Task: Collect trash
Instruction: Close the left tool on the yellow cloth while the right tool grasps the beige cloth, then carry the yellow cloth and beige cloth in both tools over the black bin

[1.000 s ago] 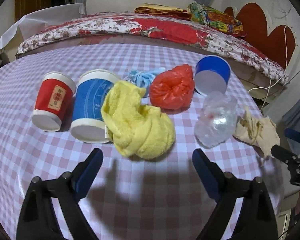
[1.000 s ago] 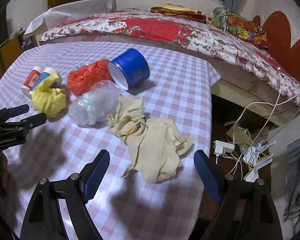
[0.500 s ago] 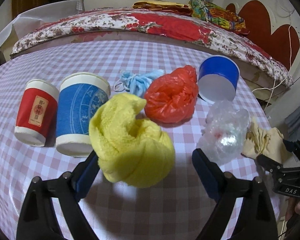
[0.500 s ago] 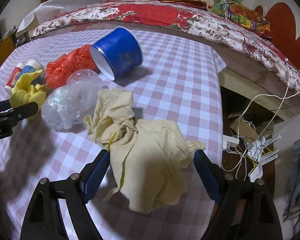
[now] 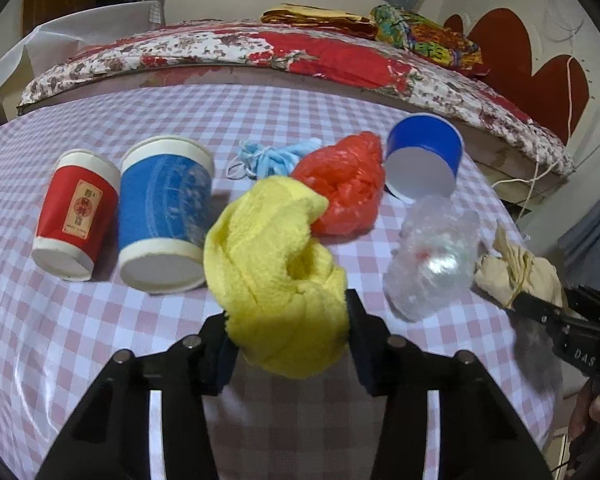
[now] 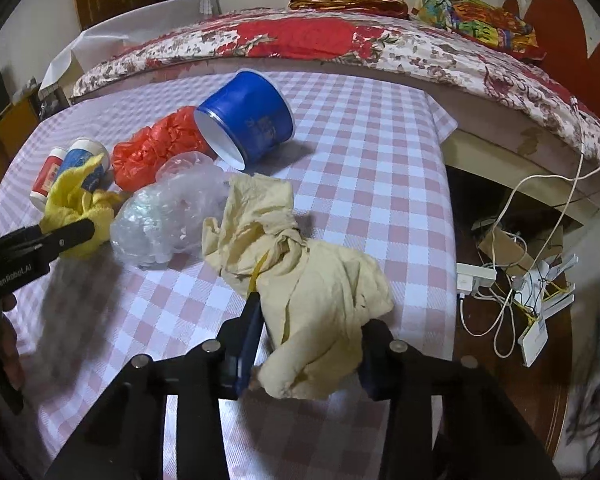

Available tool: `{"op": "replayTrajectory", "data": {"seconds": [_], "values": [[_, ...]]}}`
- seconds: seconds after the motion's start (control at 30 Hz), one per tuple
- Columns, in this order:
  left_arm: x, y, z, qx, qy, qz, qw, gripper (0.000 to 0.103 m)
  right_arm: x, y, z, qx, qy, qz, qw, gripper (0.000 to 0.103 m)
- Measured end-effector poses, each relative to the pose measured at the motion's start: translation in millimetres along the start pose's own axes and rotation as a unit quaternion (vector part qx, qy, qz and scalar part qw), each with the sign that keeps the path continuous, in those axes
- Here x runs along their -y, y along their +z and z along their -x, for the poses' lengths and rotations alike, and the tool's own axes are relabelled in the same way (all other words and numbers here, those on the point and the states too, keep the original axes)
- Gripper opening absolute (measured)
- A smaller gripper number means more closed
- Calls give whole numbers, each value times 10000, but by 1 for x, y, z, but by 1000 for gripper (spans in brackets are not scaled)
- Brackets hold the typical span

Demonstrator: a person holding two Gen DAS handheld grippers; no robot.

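My left gripper [image 5: 286, 332] is shut on a crumpled yellow towel [image 5: 276, 272]; its near end sits between the jaws. My right gripper [image 6: 308, 344] is shut on a beige cloth [image 6: 300, 276] near the table's right edge. Beyond the towel lie a red paper cup [image 5: 74, 216], a blue-and-white paper cup [image 5: 166, 216], a light blue face mask [image 5: 274, 158], a red plastic bag [image 5: 346, 186], a blue cup on its side [image 5: 422, 160] and a clear plastic bag [image 5: 434, 262]. The right gripper also shows in the left wrist view [image 5: 540, 312].
The pink checked table [image 6: 360, 168] ends at the right, over a floor with a power strip and cables [image 6: 512, 276]. A bed with a floral quilt [image 5: 260, 48] runs along the far side of the table.
Both grippers moved forward and closed: the left on the yellow towel, the right on the beige cloth. The other items have not moved.
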State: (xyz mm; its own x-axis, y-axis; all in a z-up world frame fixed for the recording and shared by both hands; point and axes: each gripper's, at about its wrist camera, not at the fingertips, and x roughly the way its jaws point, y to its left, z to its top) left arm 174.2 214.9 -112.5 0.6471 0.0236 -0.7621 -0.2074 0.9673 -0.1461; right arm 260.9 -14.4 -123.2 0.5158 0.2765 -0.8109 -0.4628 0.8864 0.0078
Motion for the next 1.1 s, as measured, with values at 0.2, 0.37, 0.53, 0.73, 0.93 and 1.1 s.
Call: {"op": "replayTrajectory", "data": {"seconds": [0.2, 0.37, 0.53, 0.73, 0.93, 1.1], "values": [[9, -6, 13, 65, -62, -139, 9999, 48, 2, -6, 17, 138, -19, -83, 9999, 40], [17, -11, 20, 80, -126, -225, 9996, 48, 10, -13, 33, 240, -82, -198, 9995, 40], [31, -14, 30, 159, -217, -317, 9991, 48, 20, -23, 50, 349, -176, -318, 9987, 40], [57, -19, 41, 228, -396, -545, 9975, 48, 41, -38, 70, 450, -299, -538, 9971, 40], [93, -27, 46, 194, -609, -881, 9941, 48, 67, -56, 91, 552, -472, -817, 9940, 40], [124, -32, 46, 157, -781, -1169, 9899, 48, 97, -78, 108, 588, -677, -1136, 9895, 40]]}}
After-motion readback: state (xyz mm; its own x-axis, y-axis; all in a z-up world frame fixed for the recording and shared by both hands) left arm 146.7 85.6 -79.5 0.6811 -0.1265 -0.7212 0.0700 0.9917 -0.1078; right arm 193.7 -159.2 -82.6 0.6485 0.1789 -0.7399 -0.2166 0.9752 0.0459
